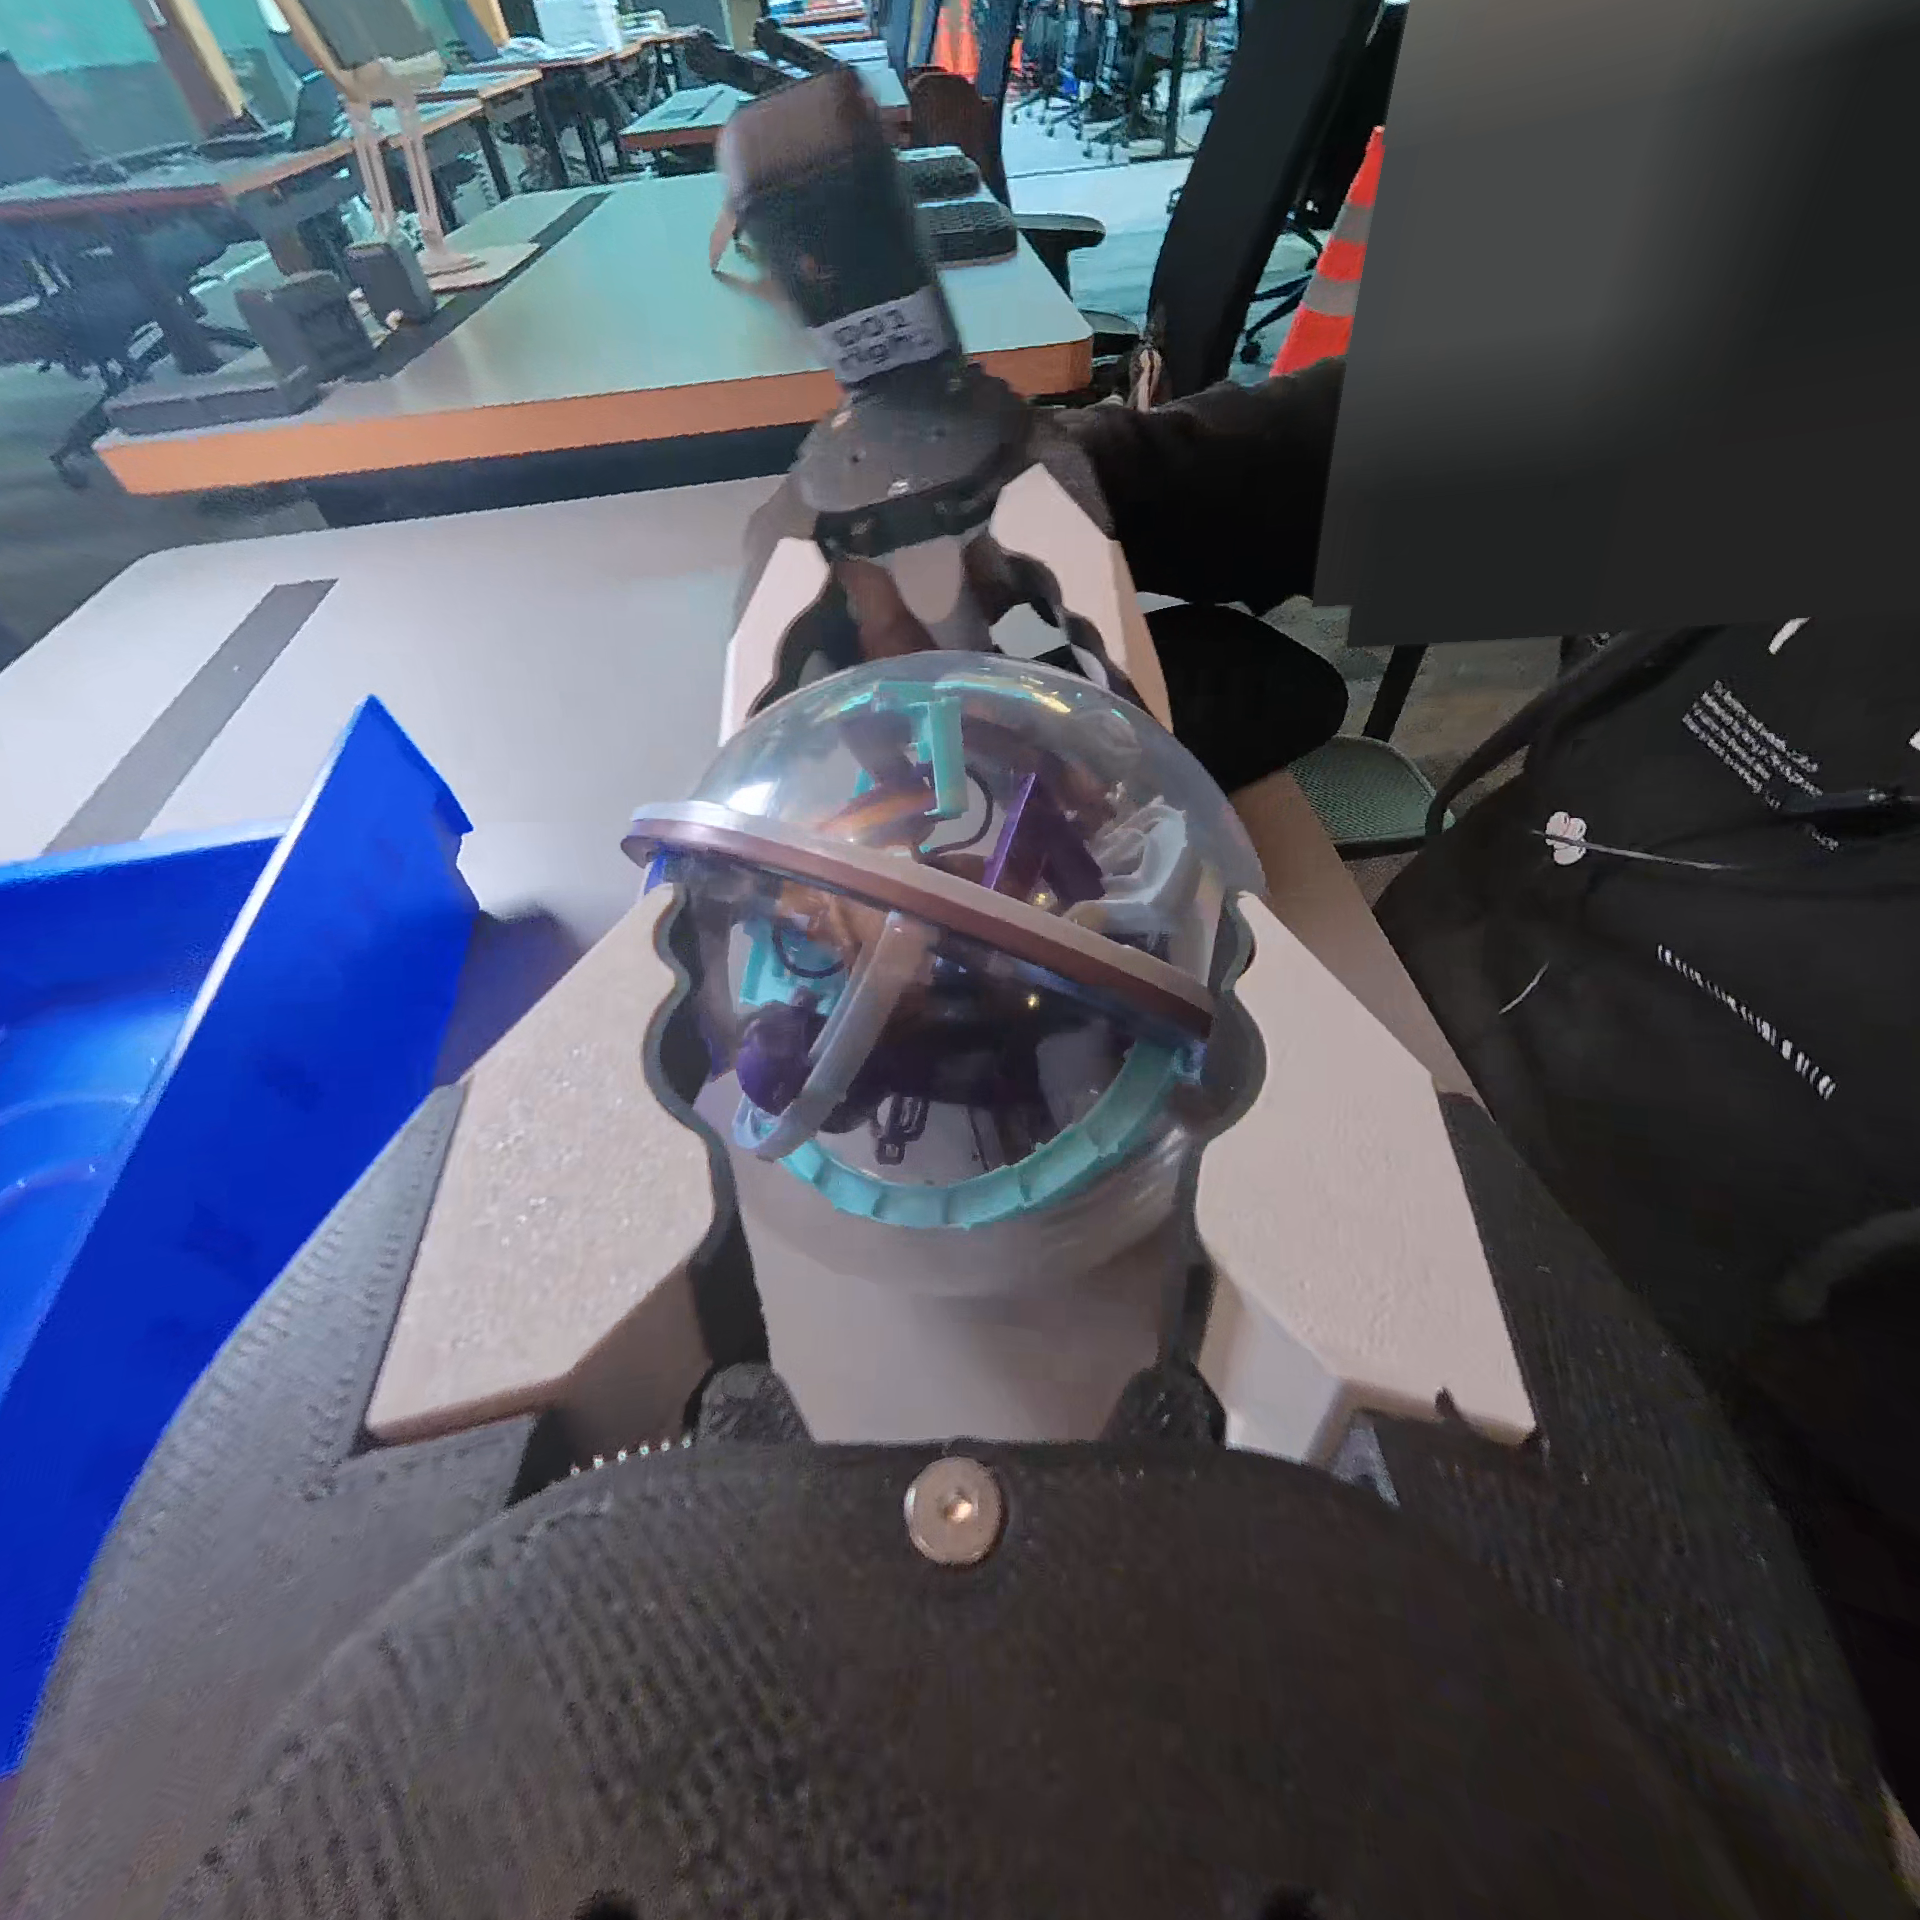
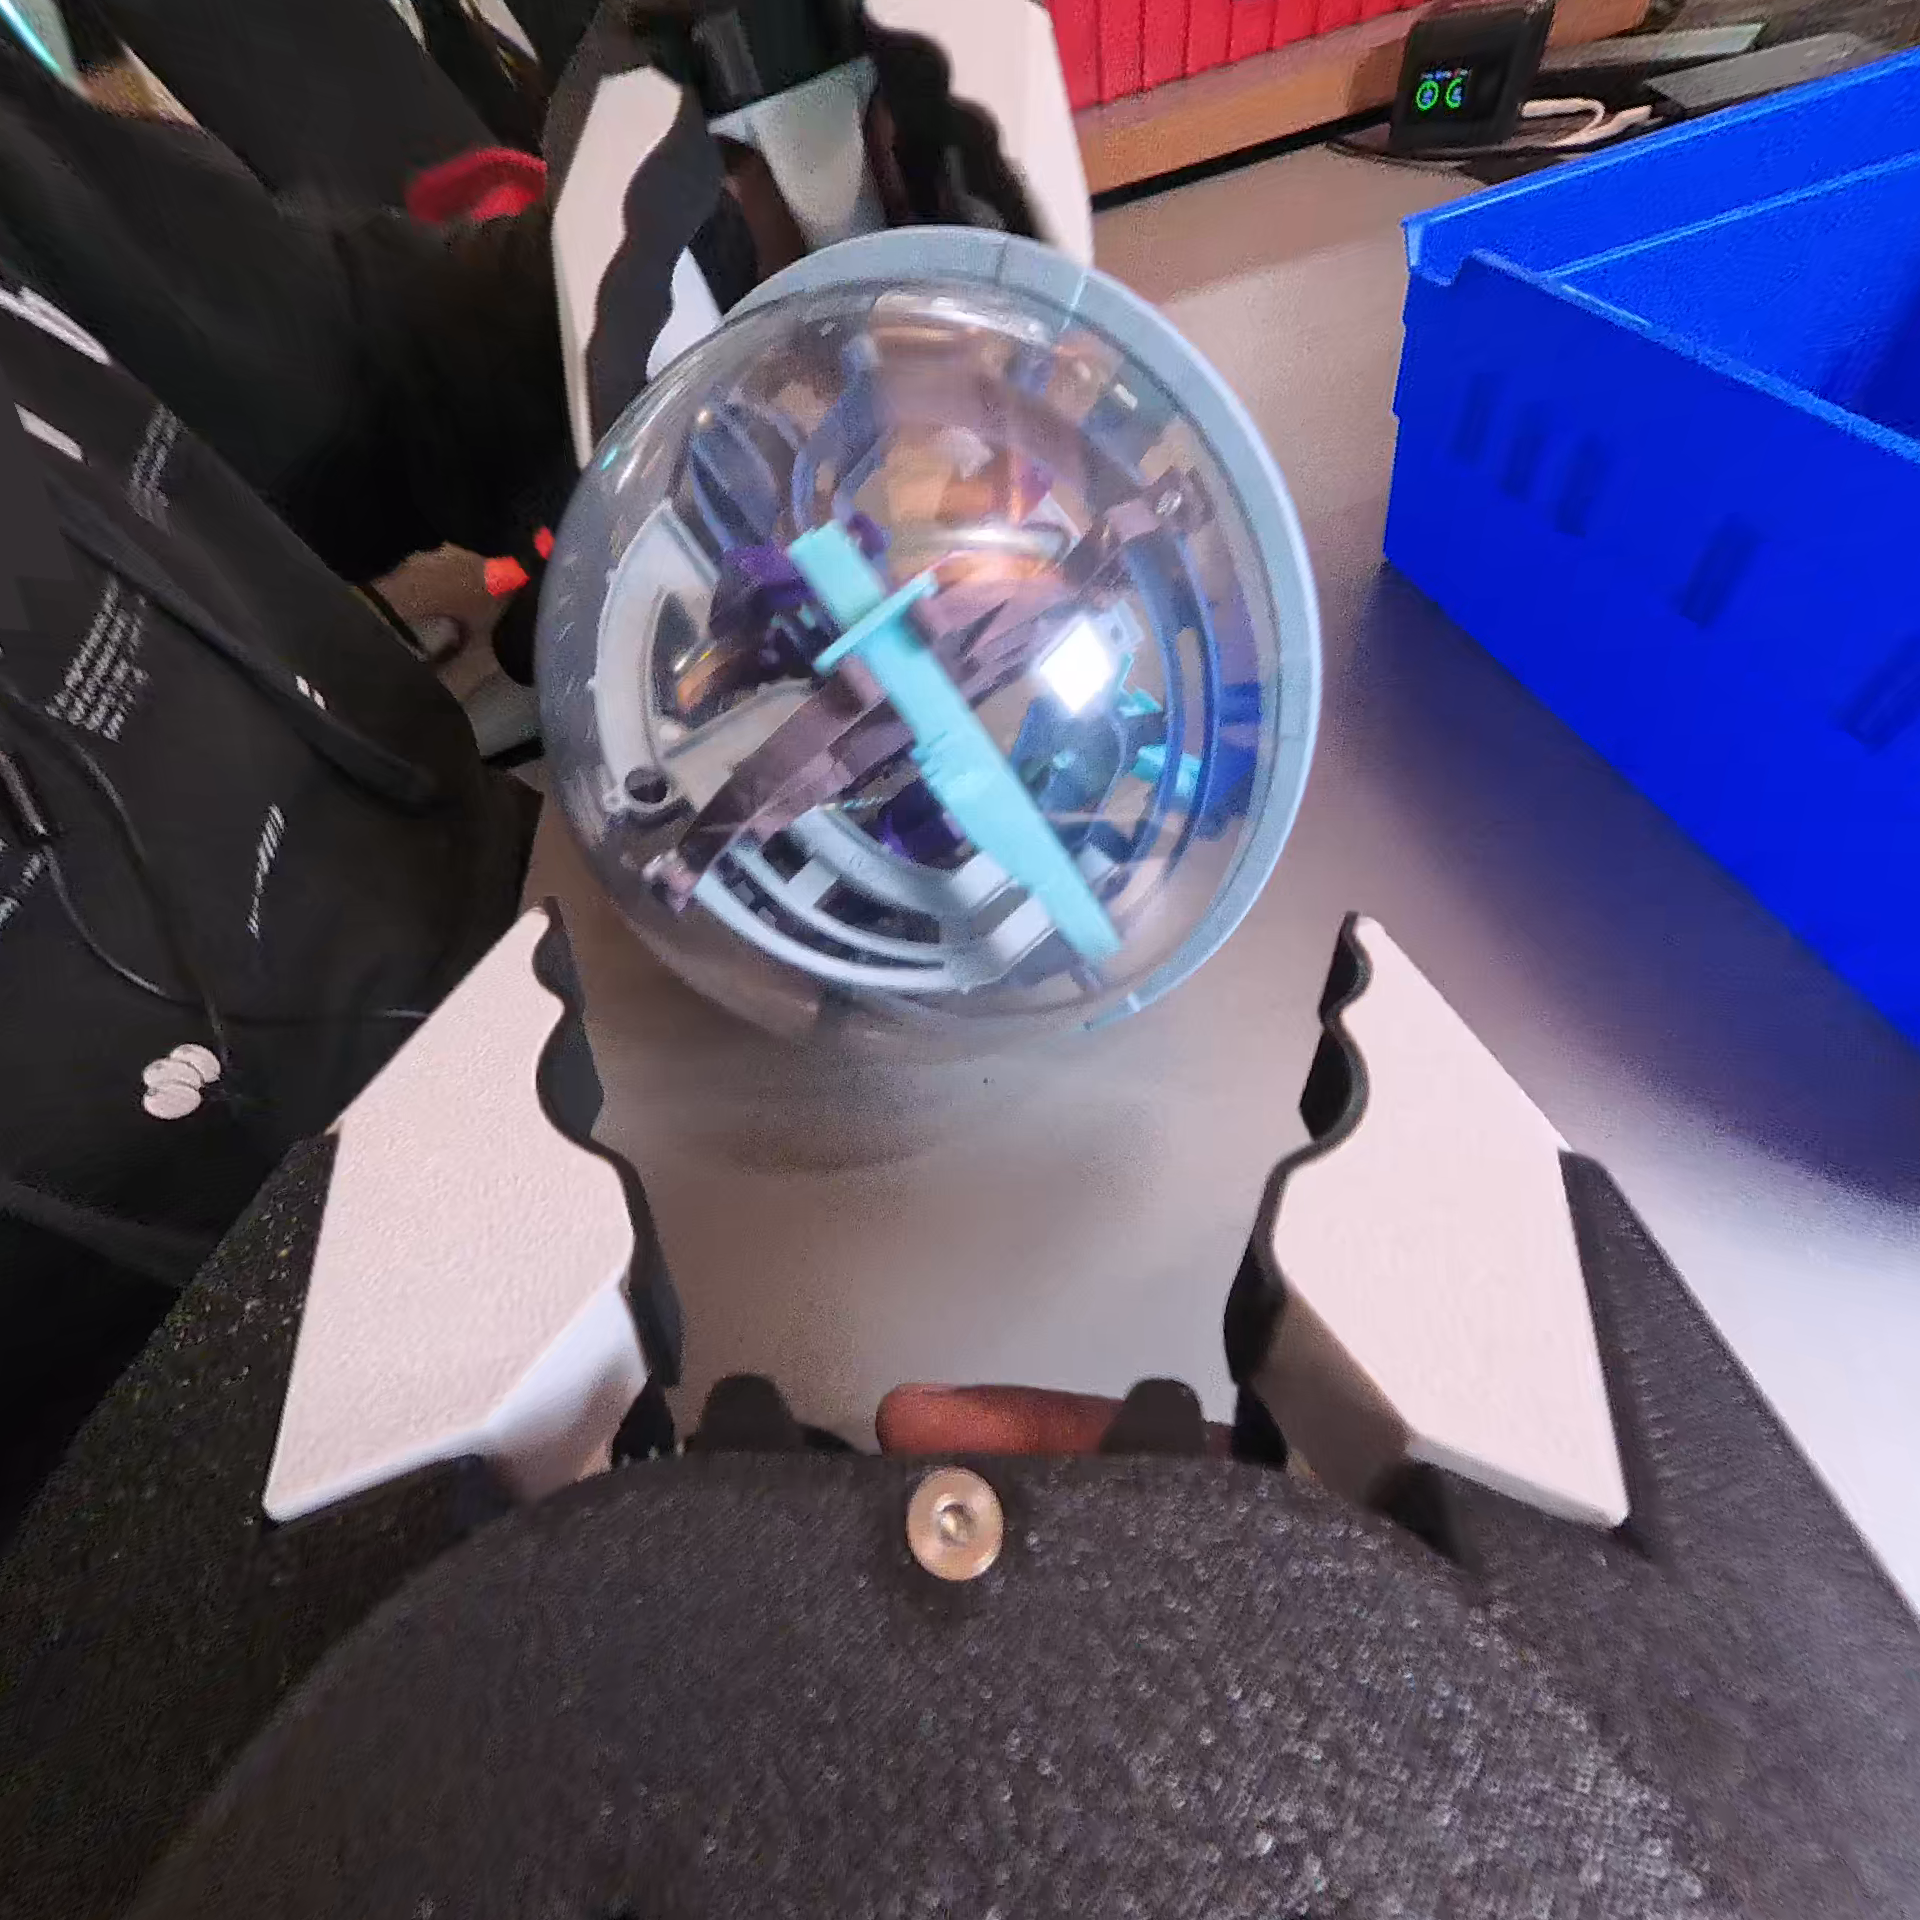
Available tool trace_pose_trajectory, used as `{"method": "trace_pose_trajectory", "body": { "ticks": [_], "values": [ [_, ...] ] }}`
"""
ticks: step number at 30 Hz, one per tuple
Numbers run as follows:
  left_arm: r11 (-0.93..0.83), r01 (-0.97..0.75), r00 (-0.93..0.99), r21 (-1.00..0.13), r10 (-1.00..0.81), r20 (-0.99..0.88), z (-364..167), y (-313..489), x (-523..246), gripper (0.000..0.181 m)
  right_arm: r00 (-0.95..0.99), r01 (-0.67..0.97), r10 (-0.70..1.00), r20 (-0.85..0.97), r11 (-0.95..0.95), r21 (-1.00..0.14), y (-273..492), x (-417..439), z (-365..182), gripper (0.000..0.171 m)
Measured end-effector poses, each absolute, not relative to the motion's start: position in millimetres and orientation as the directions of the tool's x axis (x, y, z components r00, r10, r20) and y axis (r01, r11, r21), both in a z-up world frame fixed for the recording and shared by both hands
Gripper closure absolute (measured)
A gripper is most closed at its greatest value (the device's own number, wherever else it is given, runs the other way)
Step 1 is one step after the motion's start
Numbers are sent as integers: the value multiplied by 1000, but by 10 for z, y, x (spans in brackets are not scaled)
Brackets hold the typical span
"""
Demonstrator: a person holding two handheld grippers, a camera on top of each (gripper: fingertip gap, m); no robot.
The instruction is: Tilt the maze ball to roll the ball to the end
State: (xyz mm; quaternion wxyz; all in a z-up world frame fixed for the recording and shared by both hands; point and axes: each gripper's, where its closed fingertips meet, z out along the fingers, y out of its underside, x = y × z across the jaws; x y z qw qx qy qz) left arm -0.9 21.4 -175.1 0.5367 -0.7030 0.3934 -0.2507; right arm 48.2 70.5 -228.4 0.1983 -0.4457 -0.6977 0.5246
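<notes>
The maze ball (image 1: 935,987) is a clear sphere with teal, purple and grey tracks inside. My left gripper (image 1: 951,935) is shut on it, one finger on each side, and holds it above the white table (image 1: 468,675). In the right wrist view the ball (image 2: 925,644) sits just past my right gripper (image 2: 951,925), which is open with its tips level with the ball's near edge. The right gripper also shows in the left wrist view (image 1: 925,634), on the ball's far side. I cannot pick out the small ball inside.
A blue plastic bin (image 1: 208,1039) stands close beside the ball, on the right in the right wrist view (image 2: 1662,520). A person in black clothing (image 1: 1662,987) is on the other side. Desks, chairs and an orange cone (image 1: 1340,281) are behind.
</notes>
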Motion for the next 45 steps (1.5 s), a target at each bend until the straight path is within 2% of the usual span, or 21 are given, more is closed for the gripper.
{"method": "trace_pose_trajectory", "body": {
  "ticks": [2, 4, 6, 8, 11, 14, 20, 24, 28, 32, 33, 39, 45],
  "values": [
    [-118, -293, 577, -949, -813, -78, -1729, 236, 3, 86, -547, 417, 800, -249, 3, -909, 703, 417, -2275, 30],
    [-207, -248, 669, -946, -743, -12, -1718, 275, -67, 75, -565, 426, 772, -290, -28, -904, 693, 385, -2299, 31],
    [-383, -69, 781, -921, -595, 189, -1773, 255, -187, 66, -571, 433, 763, -302, -31, -901, 687, 382, -2352, 34],
    [-538, 138, 785, -831, -453, 423, -1964, 138, -139, 53, -561, 429, 781, -273, -7, -903, 677, 374, -2404, 36],
    [-590, 217, 785, -778, -369, 498, -2218, 82, 33, 38, -550, 395, 816, -177, 68, -916, 627, 341, -2424, 38],
    [-572, 193, 815, -797, -358, 455, -2295, 154, -12, 40, -540, 354, 840, -52, 171, -919, 551, 312, -2399, 39],
    [-535, 49, 776, -843, -511, 370, -2314, 103, -62, 37, -486, 281, 870, 86, 249, -927, 450, 294, -2347, 39],
    [-504, -14, 741, -864, -585, 329, -2300, 87, -106, 40, -533, 279, 846, 1, 178, -944, 456, 383, -2282, 36],
    [-463, -129, 715, -877, -656, 241, -2342, 82, -115, 43, -586, 363, 795, -153, 89, -927, 650, 441, -2367, 30],
    [-414, -238, 689, -879, -709, 148, -2459, 89, -120, 48, -648, 425, 719, -251, 68, -902, 601, 380, -2522, 36],
    [-410, -249, 688, -878, -712, 138, -2486, 94, -123, 50, -664, 423, 702, -258, 68, -904, 548, 364, -2533, 42],
    [-402, -262, 685, -877, -718, 124, -2470, 102, -118, 50, -652, 378, 739, -167, 126, -917, 472, 304, -2587, 38],
    [-348, -287, 653, -893, -753, 84, -2069, 194, -160, 48, -620, 294, 779, -94, 119, -948, 493, 221, -2368, 37]
  ]
}}
